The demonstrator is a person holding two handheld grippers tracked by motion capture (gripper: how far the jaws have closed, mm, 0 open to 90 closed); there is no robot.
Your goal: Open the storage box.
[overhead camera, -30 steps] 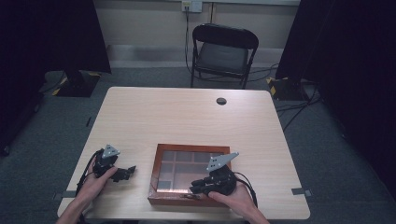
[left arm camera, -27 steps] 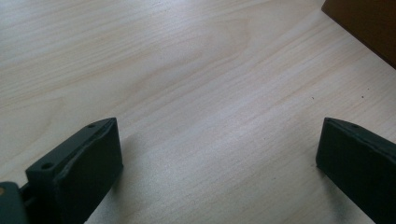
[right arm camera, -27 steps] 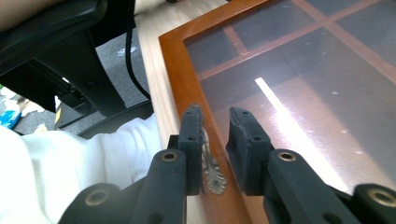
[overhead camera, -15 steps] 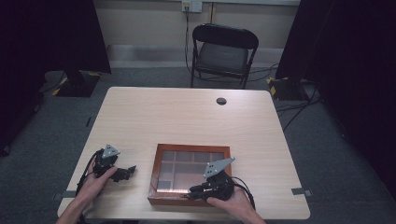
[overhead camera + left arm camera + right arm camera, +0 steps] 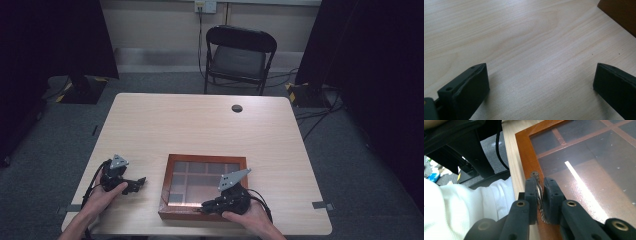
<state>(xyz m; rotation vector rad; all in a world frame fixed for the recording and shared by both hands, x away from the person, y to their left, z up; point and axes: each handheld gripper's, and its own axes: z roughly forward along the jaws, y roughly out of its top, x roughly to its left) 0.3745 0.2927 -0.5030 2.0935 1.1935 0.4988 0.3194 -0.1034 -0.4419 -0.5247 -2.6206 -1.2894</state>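
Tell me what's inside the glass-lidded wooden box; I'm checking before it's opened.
Through the glass of the wooden box, only bare divided compartments show. Glare and the right gripper, shut on the metal latch, hide the near edge.

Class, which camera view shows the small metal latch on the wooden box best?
The right gripper view: the metal latch sits close up, pinched in the right claw at the wooden box rim. In the high view the claw covers it; the left gripper view catches just a box corner.

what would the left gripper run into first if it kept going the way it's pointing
Probably the wooden box: the left gripper, jaws open over bare table, points toward its near side wall, whose corner shows at upper right in the left gripper view.
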